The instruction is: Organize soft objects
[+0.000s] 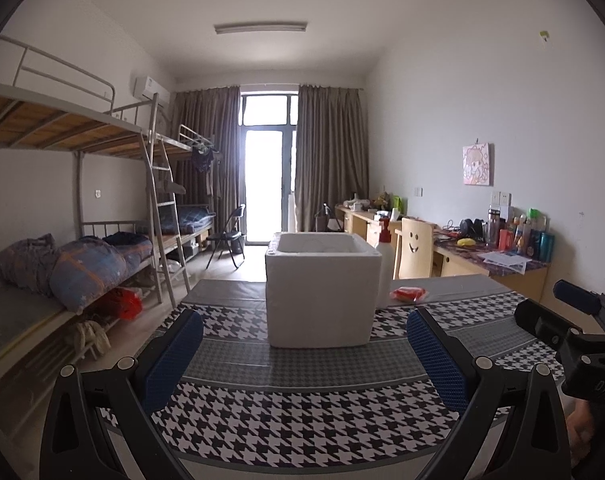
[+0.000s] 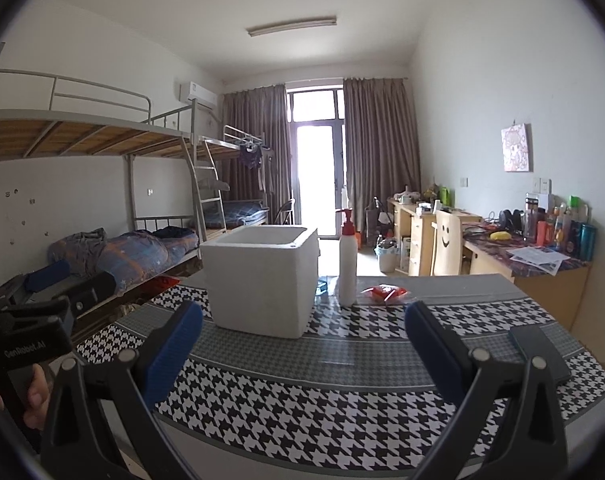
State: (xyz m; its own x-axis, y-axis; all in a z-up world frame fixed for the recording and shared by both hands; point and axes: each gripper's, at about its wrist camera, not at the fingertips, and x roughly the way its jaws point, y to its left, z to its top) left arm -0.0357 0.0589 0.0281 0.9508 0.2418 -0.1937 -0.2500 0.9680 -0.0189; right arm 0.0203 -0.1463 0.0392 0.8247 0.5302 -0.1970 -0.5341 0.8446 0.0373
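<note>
Both hand-held grippers [image 1: 304, 354] [image 2: 304, 350] gape wide, empty; white foam box [image 1: 320, 292] hides its contents.

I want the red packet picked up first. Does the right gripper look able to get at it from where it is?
Probably yes. The right gripper is open and empty, and the red packet lies ahead on the table, just right of the white pump bottle. Only bare cloth lies between; the bottle stands close, so approach from the right.
</note>
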